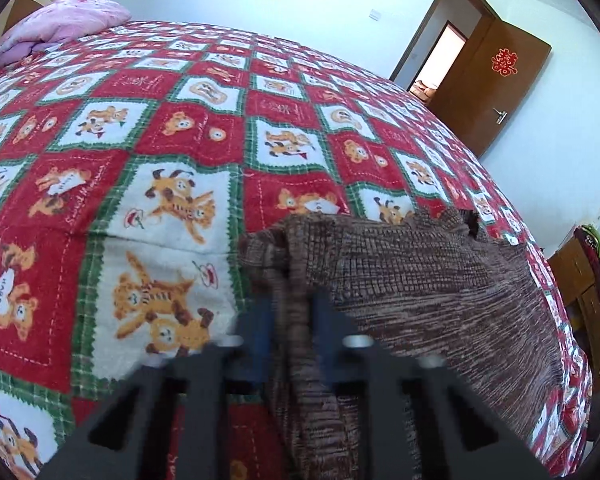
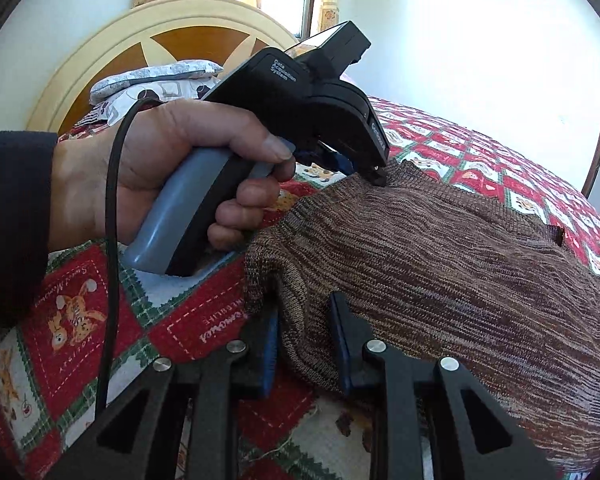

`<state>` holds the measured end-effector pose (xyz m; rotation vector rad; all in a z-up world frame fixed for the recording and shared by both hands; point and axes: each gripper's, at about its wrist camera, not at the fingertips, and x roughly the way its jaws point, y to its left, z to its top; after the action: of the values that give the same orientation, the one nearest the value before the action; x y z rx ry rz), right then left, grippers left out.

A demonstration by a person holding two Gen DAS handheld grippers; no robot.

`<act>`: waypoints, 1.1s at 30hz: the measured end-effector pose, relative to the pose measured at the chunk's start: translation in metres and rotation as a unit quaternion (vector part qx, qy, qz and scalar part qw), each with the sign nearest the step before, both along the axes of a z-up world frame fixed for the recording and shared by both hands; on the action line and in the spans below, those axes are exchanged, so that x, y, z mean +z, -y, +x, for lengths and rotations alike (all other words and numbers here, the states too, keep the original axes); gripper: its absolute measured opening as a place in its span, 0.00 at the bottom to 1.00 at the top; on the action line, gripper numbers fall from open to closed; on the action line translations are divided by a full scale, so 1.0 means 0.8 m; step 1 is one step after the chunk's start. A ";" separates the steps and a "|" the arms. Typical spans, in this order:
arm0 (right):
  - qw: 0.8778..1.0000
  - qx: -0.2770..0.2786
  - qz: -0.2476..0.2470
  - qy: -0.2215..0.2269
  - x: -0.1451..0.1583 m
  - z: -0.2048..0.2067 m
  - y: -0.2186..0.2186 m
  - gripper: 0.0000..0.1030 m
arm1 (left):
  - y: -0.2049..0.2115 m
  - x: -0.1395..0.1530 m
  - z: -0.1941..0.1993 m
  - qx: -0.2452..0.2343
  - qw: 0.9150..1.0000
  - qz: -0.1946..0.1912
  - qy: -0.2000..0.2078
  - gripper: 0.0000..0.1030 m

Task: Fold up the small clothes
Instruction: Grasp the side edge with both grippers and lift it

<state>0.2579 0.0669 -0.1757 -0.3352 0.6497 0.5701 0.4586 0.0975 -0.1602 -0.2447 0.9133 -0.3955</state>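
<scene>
Sweater (image 1: 412, 280), both jaws clamped on it

The brown knitted garment (image 1: 420, 280) is a small piece of ribbed, mottled knit in brown, tan and grey-violet threads; it lies spread on the bed's patterned cover, mostly flat, with gentle wrinkles; its near left corner (image 2: 284, 292) is bunched into a raised fold, pinched from both sides; a second point along its far left edge (image 2: 380, 184) is pinched too; at the far right edge a dark notch (image 2: 558, 236) shows where the fabric curls up; its right part runs toward the bed's edge.
</scene>
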 end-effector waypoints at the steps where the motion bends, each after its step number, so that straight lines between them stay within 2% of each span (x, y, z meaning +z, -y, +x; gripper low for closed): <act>1: 1.000 0.000 0.002 -0.001 0.000 0.001 0.002 0.21 | 0.000 0.000 0.001 0.001 1.000 0.001 -0.001 0.13; 7: 1.000 -0.001 0.014 -0.007 0.003 0.003 0.007 0.14 | -0.002 0.003 0.004 0.017 1.000 -0.003 -0.020 0.11; 9: 0.999 -0.004 0.024 -0.027 0.009 0.007 0.011 0.11 | -0.001 0.008 0.003 0.026 0.999 -0.001 -0.030 0.10; 12: 0.994 -0.024 0.074 -0.077 0.030 0.016 0.032 0.11 | -0.001 0.021 -0.005 0.034 0.999 -0.003 -0.026 0.10; 16: 0.993 -0.026 0.089 -0.071 0.059 0.009 0.051 0.10 | 0.003 0.034 -0.012 0.032 0.999 -0.008 -0.023 0.10; 20: 0.990 -0.035 0.110 -0.078 0.075 0.008 0.076 0.10 | 0.006 0.051 -0.016 0.039 0.998 -0.052 -0.024 0.10; 23: 0.988 -0.045 0.127 -0.074 0.089 0.006 0.097 0.10 | 0.017 0.068 -0.022 0.037 0.997 -0.069 -0.013 0.09; 30: 0.983 -0.071 0.161 -0.055 0.128 -0.006 0.155 0.09 | 0.059 0.110 -0.030 0.018 0.994 -0.110 0.015 0.09; 33: 0.976 -0.089 0.188 -0.063 0.138 -0.002 0.184 0.09 | 0.083 0.123 -0.030 0.008 0.993 -0.117 0.024 0.09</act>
<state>0.2560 -0.0806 -0.0651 0.1142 0.6705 0.5314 0.4342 0.0311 -0.0615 -0.4543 0.8165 -0.4926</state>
